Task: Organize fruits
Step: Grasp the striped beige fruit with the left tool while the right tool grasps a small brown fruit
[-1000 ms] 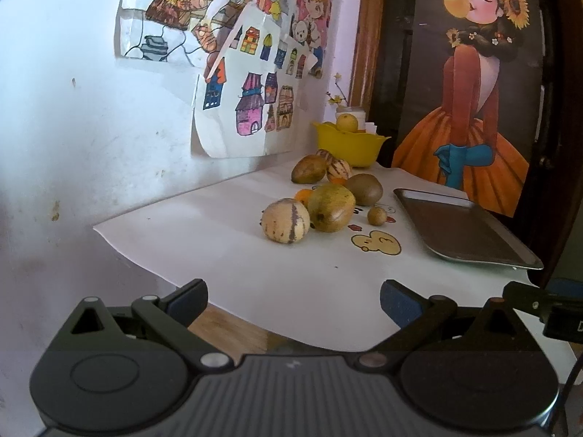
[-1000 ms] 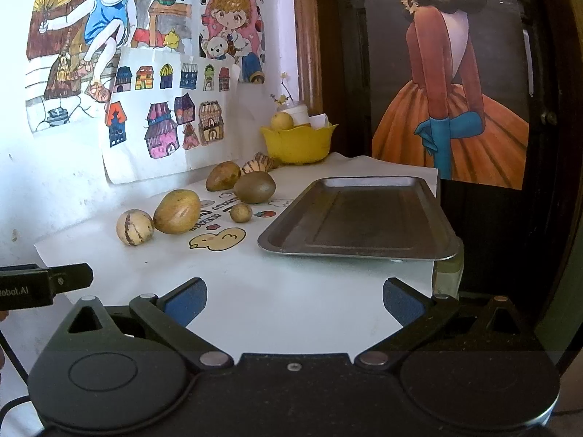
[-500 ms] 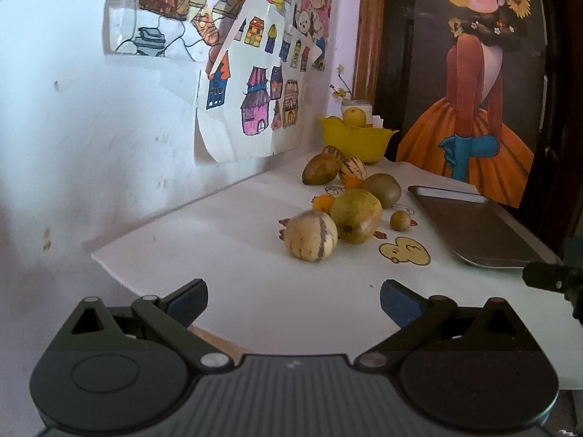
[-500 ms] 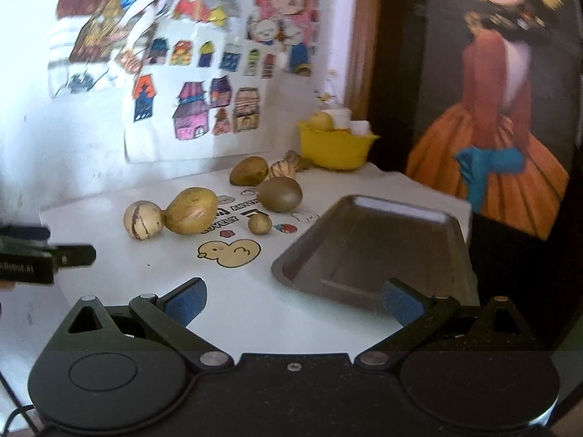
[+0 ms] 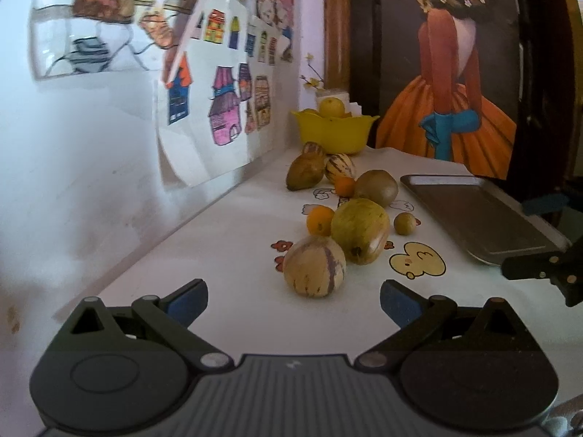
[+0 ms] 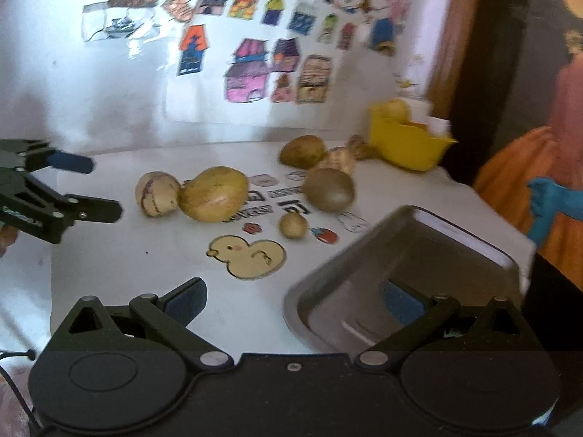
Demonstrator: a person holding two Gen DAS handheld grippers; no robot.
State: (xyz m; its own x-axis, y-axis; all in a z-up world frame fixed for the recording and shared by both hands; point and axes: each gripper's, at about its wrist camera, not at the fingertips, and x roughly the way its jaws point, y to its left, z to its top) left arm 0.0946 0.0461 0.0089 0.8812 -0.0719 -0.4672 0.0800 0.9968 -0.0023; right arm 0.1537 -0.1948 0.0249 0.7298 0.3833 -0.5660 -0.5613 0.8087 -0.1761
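Left gripper: your left gripper [image 5: 293, 296] hangs with its jaws spread wide and nothing between them, low over the near edge of the table [image 5: 226, 255], just short of the striped melon.
Right gripper: your right gripper [image 6: 294, 298] is also spread wide and empty; its right finger sits over the near end of the metal tray [image 6: 368, 291], its left finger over the bare cloth.
Striped melon: the striped melon [image 5: 314, 267] is the fruit nearest the table's near edge, touching the large green-yellow fruit [image 5: 360, 230] behind it.
Oranges: one small orange [image 5: 319, 220] sits just beside the large fruit on the wall side; a second orange [image 5: 344, 186] lies farther back, in among the far group.
Small round fruit: a small round brown fruit [image 5: 405, 223] lies between the large fruit and the tray, apart from both.
Far group: a brown oval fruit [image 5: 376, 188], a brownish pear-shaped fruit [image 5: 305, 174] and a second striped melon [image 5: 339, 168] cluster towards the far edge.
Bowl: a yellow bowl [image 5: 335, 133] stands at the far corner by the wall, with a yellow fruit [image 5: 331, 106] in it.
Tray: it lies along the table's right edge and holds no fruit.
Cloth: a printed duck [image 6: 249, 255] shows on the cloth near the tray's near corner.
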